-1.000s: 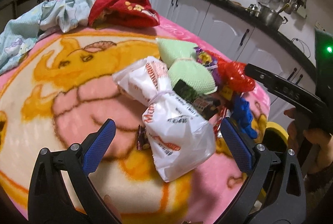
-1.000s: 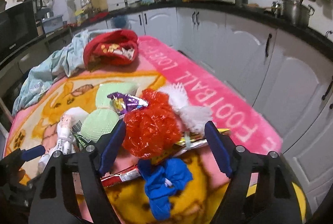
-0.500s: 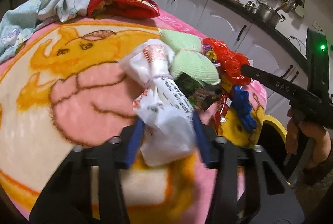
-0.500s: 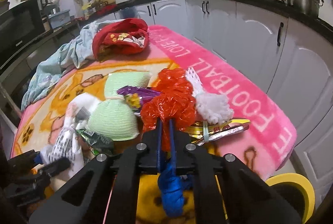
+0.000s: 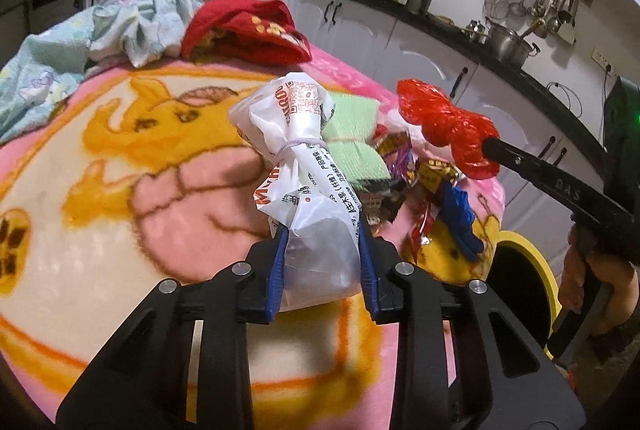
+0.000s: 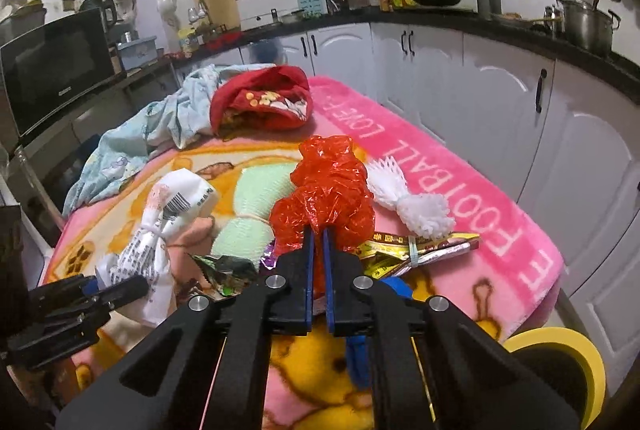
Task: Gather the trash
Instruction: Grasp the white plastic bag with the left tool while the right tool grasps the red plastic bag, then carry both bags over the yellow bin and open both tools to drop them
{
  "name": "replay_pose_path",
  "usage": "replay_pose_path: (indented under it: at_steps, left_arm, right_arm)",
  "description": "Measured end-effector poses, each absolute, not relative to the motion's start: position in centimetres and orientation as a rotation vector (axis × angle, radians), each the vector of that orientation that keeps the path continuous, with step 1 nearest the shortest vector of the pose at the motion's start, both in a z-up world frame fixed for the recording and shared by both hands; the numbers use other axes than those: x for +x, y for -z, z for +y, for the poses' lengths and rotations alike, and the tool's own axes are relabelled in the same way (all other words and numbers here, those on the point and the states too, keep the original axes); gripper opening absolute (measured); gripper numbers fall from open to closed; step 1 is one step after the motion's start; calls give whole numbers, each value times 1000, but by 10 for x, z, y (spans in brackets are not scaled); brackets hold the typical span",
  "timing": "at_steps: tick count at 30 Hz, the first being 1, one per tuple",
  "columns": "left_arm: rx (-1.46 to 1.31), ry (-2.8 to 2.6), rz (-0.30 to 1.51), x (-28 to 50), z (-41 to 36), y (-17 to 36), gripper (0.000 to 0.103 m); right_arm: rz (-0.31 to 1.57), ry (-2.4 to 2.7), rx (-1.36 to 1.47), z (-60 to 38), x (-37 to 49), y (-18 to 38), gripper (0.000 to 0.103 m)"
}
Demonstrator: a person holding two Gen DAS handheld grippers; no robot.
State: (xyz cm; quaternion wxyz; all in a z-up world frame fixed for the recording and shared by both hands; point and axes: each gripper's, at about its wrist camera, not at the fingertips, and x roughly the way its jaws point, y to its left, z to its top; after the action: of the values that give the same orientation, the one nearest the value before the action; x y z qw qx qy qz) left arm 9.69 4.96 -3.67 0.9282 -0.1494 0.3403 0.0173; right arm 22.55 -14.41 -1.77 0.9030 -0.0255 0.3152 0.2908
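**Plastic in both grips, bin down at the right**

Left gripper [image 5: 320,262] clamped round the fat end of the white bag [image 5: 308,166], raised off the blanket [image 5: 120,190]. Right gripper [image 6: 316,250] pinched nearly flat on the red bag [image 6: 324,190]. Probably best to lift straight up, swing over the yellow bin [image 6: 560,346], then let go. Worth watching for wrappers [image 6: 400,250] snagging and dragging along underneath.

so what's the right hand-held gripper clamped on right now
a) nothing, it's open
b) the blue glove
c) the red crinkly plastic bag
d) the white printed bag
c: the right hand-held gripper has its blue pads nearly together, pinching the red crinkly plastic bag; the white printed bag sits in the left hand-held gripper.
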Motion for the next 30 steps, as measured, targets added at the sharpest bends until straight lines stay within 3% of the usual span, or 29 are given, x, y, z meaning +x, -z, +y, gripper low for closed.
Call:
replay_pose_path:
  at_steps: [13,30]
  left_arm:
    - [-289,1,619,86,44,11,24]
    - [-202,170,570,105,-26,-14,24]
  right_arm:
    - [591,-608,-45,-160,194,-8,4]
    - [555,-501,3,-233,152,-27,4]
